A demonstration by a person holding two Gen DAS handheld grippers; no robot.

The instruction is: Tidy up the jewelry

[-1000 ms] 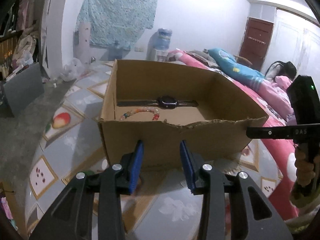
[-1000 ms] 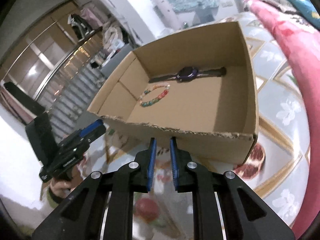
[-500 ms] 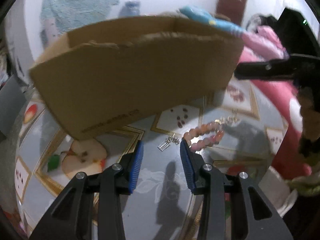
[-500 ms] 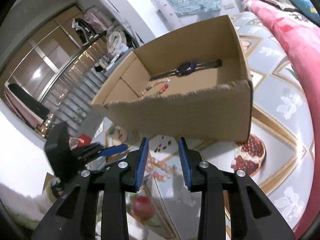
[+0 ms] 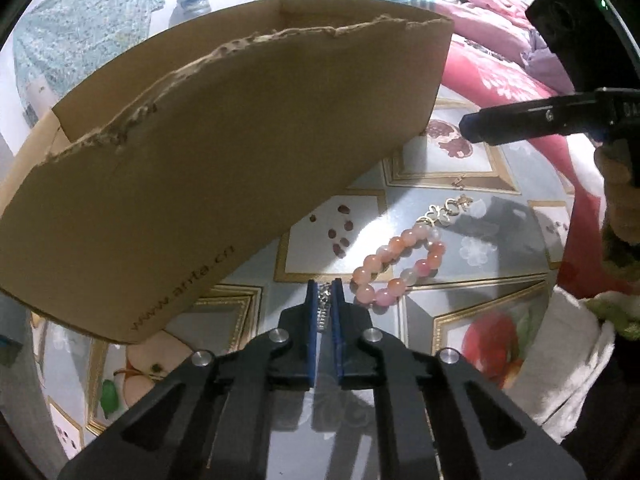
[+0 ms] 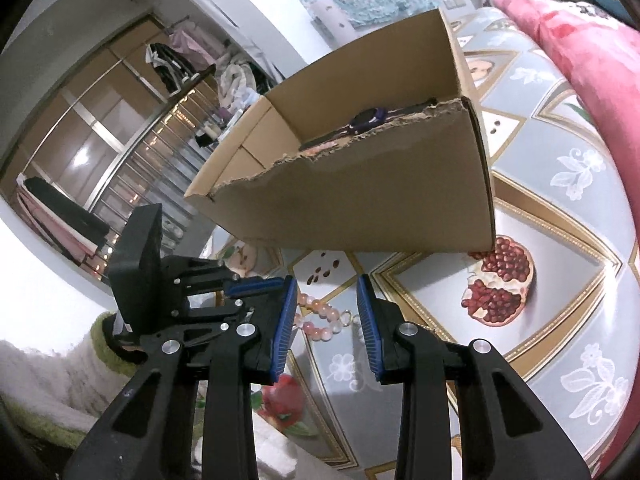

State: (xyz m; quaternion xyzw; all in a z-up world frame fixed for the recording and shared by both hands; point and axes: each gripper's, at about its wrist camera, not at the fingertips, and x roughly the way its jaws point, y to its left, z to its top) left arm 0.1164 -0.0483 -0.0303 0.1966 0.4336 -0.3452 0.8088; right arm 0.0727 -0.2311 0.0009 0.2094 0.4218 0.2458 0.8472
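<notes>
A cardboard box (image 5: pixel 224 168) is looming just beyond a bead bracelet (image 5: pixel 394 266), blocking forward passage; open floor mat (image 6: pixel 560 280) is lying rightward.

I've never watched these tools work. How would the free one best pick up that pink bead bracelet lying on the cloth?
Probably from above, fingers astride one side of the pink bead bracelet. It lies flat in an open loop, so one finger can drop inside and one outside. The right gripper is open beside it; the left gripper is shut on a small silver chain.
</notes>
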